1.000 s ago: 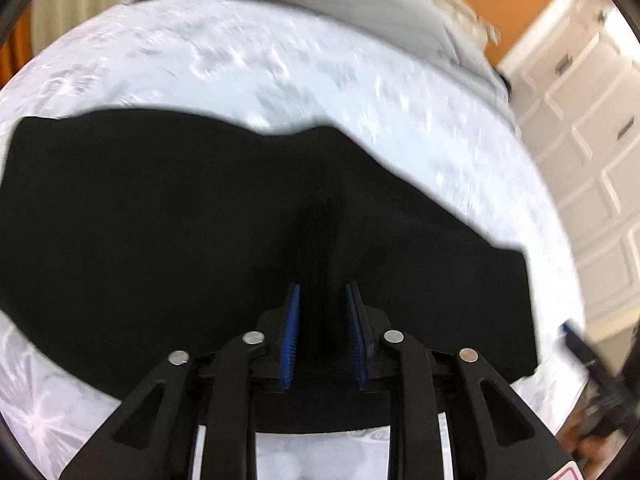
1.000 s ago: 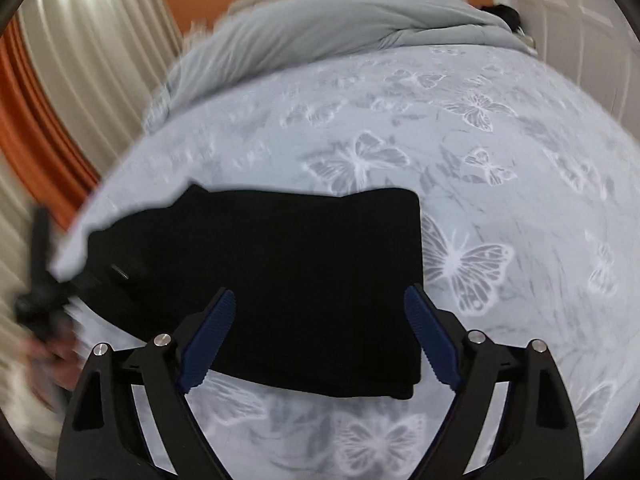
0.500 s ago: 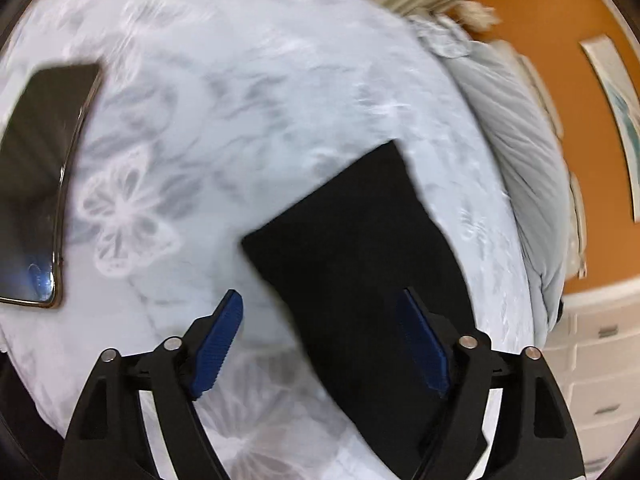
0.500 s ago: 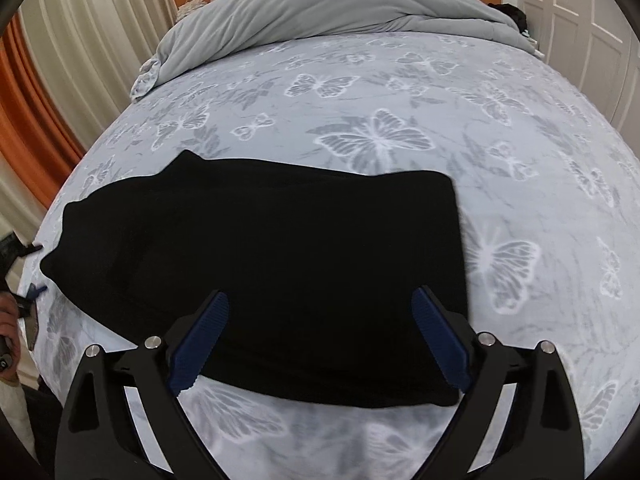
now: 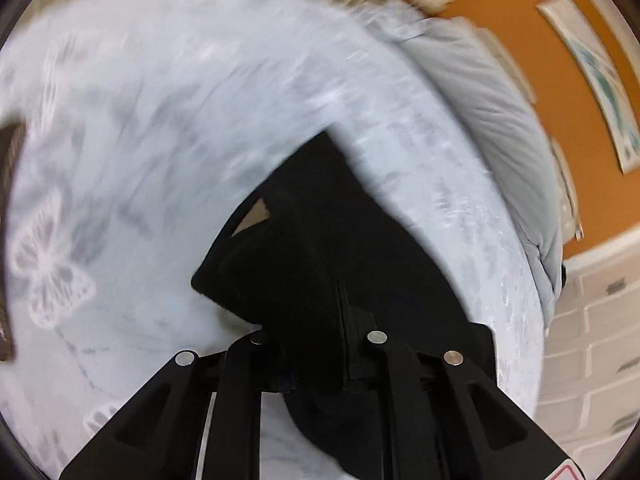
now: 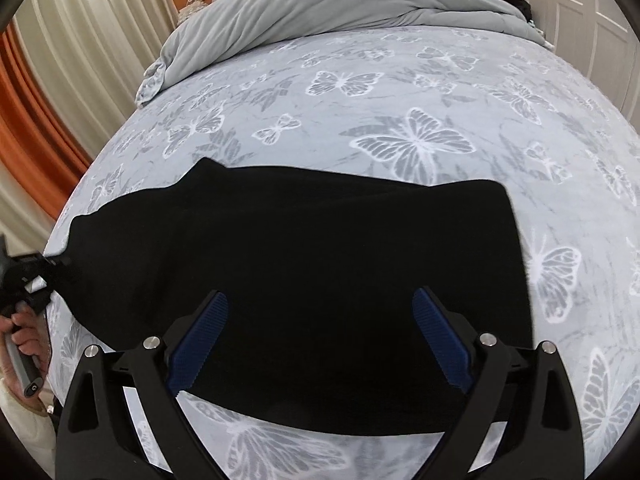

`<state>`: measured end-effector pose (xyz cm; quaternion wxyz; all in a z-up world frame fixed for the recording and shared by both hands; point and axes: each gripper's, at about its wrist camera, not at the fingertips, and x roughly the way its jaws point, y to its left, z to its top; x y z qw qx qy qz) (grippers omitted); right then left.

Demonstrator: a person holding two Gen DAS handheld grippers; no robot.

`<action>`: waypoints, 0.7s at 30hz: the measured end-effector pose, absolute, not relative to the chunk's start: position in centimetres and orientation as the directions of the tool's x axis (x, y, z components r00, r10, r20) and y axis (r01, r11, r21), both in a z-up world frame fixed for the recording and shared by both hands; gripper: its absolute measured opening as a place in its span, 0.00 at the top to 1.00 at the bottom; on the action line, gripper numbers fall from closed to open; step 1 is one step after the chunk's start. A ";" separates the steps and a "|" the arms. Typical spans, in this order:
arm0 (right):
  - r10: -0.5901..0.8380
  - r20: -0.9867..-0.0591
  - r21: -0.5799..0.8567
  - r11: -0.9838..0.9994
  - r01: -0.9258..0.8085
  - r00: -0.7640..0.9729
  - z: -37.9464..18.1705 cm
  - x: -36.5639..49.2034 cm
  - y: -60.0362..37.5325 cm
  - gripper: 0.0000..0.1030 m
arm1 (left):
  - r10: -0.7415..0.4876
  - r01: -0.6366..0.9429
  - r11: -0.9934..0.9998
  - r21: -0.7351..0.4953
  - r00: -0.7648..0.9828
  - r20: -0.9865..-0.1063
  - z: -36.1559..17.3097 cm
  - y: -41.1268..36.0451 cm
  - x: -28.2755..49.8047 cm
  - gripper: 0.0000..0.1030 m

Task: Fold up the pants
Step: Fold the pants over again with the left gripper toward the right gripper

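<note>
The black pants (image 6: 320, 272) lie already folded into a broad rectangle on the butterfly-print bedsheet (image 6: 400, 92), near the foot edge of the bed, with a rumpled grey duvet (image 6: 320, 4) well beyond them by the headboard. The left gripper (image 5: 320, 344) is pressed together on the end of the pants, pinching a bunch of dark cloth that rises over its fingers and hides the pads; a small tan triangle shows in the fabric just above, possibly a tag or lining, too blurred to tell. The right gripper (image 6: 320, 344) hangs above the near edge of the pants with its blue pads (image 6: 200, 344) spread wide and nothing between them, the cloth lying flat beneath. In the right wrist view the person's hand (image 6: 24, 336) holds the left tool's handle at the bed's left edge. The likely risk is that the left pinch has caught only the top layer, or an uneven wad, so that carrying it across would drag the stack askew and open the earlier fold. With the right side not pinned or gripped, the whole bundle could slide on the smooth sheet instead of creasing. No brand or readable writing appears; only a corner of a red warning triangle on the left gripper's body.
</note>
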<state>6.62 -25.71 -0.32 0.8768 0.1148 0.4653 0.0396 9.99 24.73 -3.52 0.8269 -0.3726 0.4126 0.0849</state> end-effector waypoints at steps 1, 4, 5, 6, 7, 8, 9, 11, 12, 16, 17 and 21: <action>0.175 -0.804 0.243 0.969 0.047 0.568 -0.2 6.5 -26.1 0.11 | -0.144 -0.405 0.744 -0.531 0.679 -0.720 -1.7 23.3 10.0 0.89; 0.160 -0.798 0.251 0.965 0.079 0.581 0.3 6.2 -27.6 0.11 | -0.149 -0.250 0.835 -0.491 0.756 -0.638 3.0 17.9 9.8 0.89; 0.153 -0.795 0.252 0.964 0.090 0.587 0.4 6.1 -28.3 0.11 | -0.165 -0.196 0.858 -0.475 0.769 -0.617 4.0 15.9 9.6 0.89; 0.144 -0.793 0.253 0.962 0.104 0.592 0.6 5.9 -28.9 0.11 | -0.187 -0.141 0.879 -0.456 0.778 -0.600 4.8 13.7 9.8 0.89; 0.139 -0.792 0.255 0.960 0.115 0.595 0.7 5.7 -29.4 0.11 | -0.218 -0.071 0.901 -0.427 0.778 -0.589 5.1 10.7 9.4 0.89; 0.134 -0.791 0.260 0.957 0.130 0.597 0.7 5.5 -30.1 0.11 | -0.241 -0.021 0.916 -0.401 0.770 -0.590 5.0 8.3 9.1 0.89; 0.128 -0.792 0.262 0.954 0.144 0.597 0.7 5.3 -30.7 0.11 | -0.262 0.026 0.928 -0.371 0.754 -0.602 4.6 5.9 9.0 0.89; 0.113 -0.799 0.259 0.951 0.169 0.591 0.4 5.1 -31.8 0.11 | -0.284 0.109 0.949 -0.294 0.700 -0.655 2.5 0.8 9.1 0.88; 0.106 -0.803 0.257 0.950 0.180 0.587 0.3 5.0 -32.3 0.11 | -0.277 0.133 0.958 -0.256 0.669 -0.690 1.0 -1.2 9.4 0.86; 0.112 -0.812 0.276 0.938 0.208 0.574 -0.1 4.7 -33.7 0.11 | -0.085 0.206 0.976 0.076 0.674 -0.734 -4.9 -7.9 8.3 0.77; 0.125 -0.808 0.289 0.935 0.203 0.576 0.1 4.6 -33.8 0.11 | -0.059 0.213 0.968 0.135 0.710 -0.701 -4.6 -8.8 7.4 0.68; 0.169 -0.787 0.320 0.934 0.159 0.593 0.8 4.5 -33.1 0.11 | -0.205 0.285 0.958 0.011 0.715 -0.668 -2.1 -8.4 5.4 0.22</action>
